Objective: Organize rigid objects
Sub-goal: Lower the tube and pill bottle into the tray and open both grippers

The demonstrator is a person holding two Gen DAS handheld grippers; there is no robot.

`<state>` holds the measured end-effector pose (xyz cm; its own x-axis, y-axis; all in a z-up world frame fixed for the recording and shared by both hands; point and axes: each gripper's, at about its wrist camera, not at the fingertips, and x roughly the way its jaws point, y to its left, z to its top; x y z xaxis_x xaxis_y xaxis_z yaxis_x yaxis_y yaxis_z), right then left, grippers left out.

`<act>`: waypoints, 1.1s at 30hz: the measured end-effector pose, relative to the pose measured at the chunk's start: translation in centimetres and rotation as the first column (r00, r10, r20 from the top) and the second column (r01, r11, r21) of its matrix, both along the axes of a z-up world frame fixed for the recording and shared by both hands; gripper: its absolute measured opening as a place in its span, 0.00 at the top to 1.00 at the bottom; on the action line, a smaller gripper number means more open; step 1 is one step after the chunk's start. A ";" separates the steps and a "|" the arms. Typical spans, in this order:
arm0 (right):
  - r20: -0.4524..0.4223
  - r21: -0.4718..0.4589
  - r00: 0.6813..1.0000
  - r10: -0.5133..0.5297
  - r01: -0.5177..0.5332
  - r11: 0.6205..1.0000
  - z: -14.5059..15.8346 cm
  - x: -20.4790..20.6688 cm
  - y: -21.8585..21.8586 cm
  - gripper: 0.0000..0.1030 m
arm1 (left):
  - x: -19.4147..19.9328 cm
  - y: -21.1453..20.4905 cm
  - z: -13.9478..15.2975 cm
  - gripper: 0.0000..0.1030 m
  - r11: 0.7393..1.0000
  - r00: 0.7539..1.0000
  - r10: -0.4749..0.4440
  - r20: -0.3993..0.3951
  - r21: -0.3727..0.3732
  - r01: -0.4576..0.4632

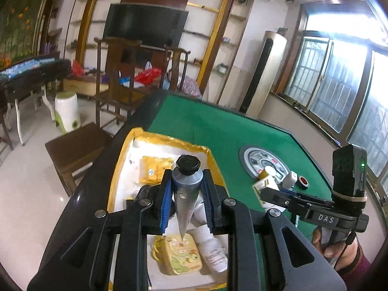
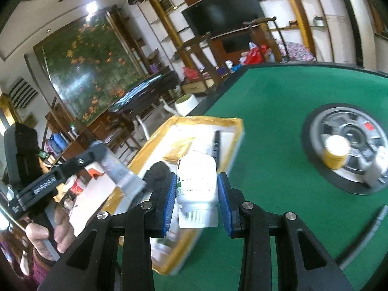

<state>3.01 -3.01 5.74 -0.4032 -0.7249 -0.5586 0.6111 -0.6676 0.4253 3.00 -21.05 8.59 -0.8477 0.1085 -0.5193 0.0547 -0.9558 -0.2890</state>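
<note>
My left gripper (image 1: 187, 173) is shut on a grey tube (image 1: 186, 189) with a black cap, which points away from me. It hangs over a yellow-rimmed tray (image 1: 121, 160) at the table's left edge. In the tray lie a yellow packet (image 1: 155, 169), a pictured yellow tin (image 1: 179, 254) and a white bottle (image 1: 213, 252). My right gripper (image 2: 197, 178) is shut on a white pill bottle (image 2: 196, 177), cap toward the camera, beside the tray's right rim (image 2: 218, 121). The left gripper (image 2: 101, 150) with its tube (image 2: 123, 177) shows at the left of the right wrist view.
On the green felt table (image 1: 218, 126) a round centre console (image 2: 349, 145) carries a yellow jar (image 2: 335, 152). A white item (image 1: 289, 179) and a red-black tape roll (image 1: 303, 181) lie beside it. A wooden stool (image 1: 75, 150) and chairs stand past the left edge.
</note>
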 end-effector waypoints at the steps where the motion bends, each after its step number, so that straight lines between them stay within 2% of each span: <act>1: 0.003 0.005 1.000 0.003 -0.003 1.000 -0.2 -0.2 -0.7 0.71 | -0.7 -0.3 -0.5 0.80 1.000 1.000 0.001 0.019 0.007 -0.002; 5: 0.009 0.033 1.000 -0.002 0.001 0.999 -1.0 -1.1 -2.8 0.71 | -1.8 -1.1 -1.5 0.80 0.999 0.998 -0.002 0.061 0.042 0.000; 11: 0.030 0.064 0.999 -0.046 0.044 0.997 -1.8 -3.6 -4.7 0.71 | -4.0 -1.6 -2.5 0.80 0.999 0.995 0.000 0.097 0.046 -0.004; 18: 0.011 0.153 0.995 -0.096 0.093 0.984 -2.6 -5.8 -6.7 0.71 | -6.0 -2.6 -3.5 0.80 0.994 0.991 0.002 0.133 0.112 -0.017; 23: 0.027 0.183 0.993 -0.113 0.106 0.977 -3.7 -6.7 -6.6 0.71 | -6.9 -3.2 -4.5 0.80 0.988 0.988 0.011 0.156 0.148 -0.035; 33: 0.043 0.196 0.994 -0.104 0.094 0.976 -4.0 -6.6 -6.1 0.70 | -7.6 -3.4 -5.0 0.80 0.984 0.983 0.018 0.183 0.171 -0.050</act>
